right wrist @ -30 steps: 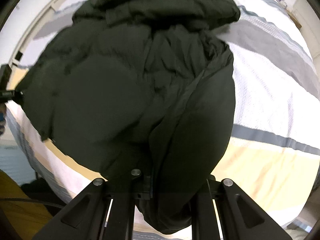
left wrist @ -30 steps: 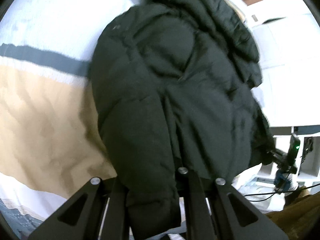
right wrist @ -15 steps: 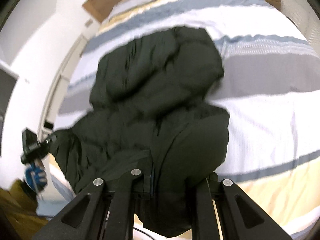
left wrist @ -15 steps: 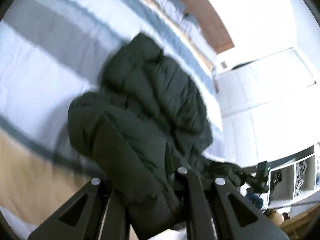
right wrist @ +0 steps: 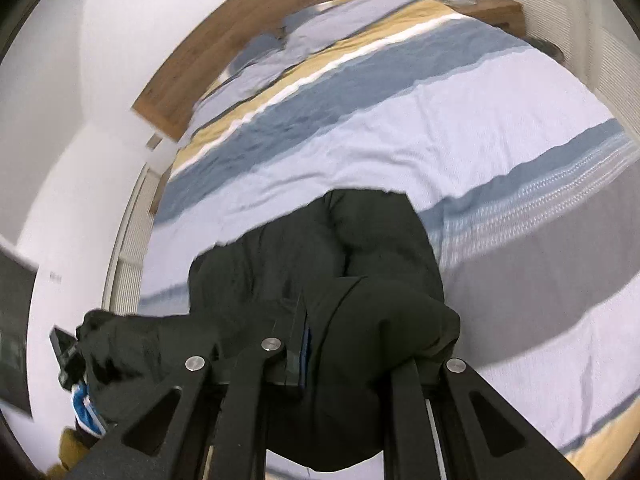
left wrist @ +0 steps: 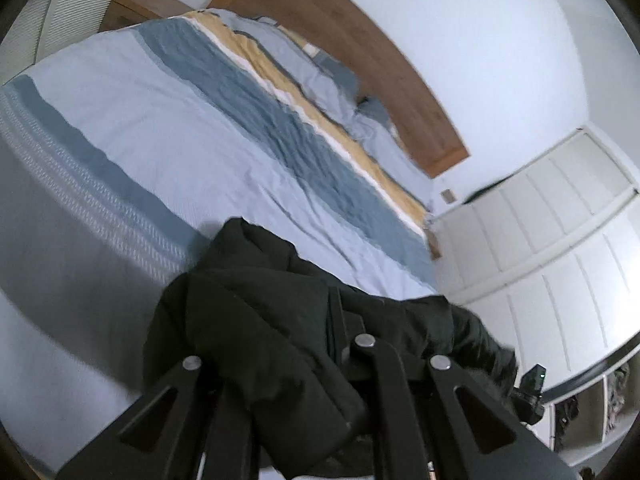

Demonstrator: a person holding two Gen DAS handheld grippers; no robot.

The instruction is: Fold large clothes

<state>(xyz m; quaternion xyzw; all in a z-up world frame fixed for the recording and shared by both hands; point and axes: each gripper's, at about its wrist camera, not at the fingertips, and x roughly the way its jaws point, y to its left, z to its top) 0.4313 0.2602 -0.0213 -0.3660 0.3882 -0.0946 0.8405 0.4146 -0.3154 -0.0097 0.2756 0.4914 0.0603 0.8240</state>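
Jacket [left wrist: 260, 320] fills the lower middle of both frames, bunched dark puffy fabric over the striped duvet [left wrist: 168, 128]. Left gripper [left wrist: 292, 364] and right gripper [right wrist: 352, 360] are each clamped onto a fold of it.

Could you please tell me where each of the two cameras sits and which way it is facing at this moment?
Left wrist: on the left gripper, looking along its fingers over the black jacket and striped bed toward the headboard; the right gripper shows at far right.
Right wrist: on the right gripper, same direction; the left gripper shows at lower left.
Shared: jacket, bed, headboard.
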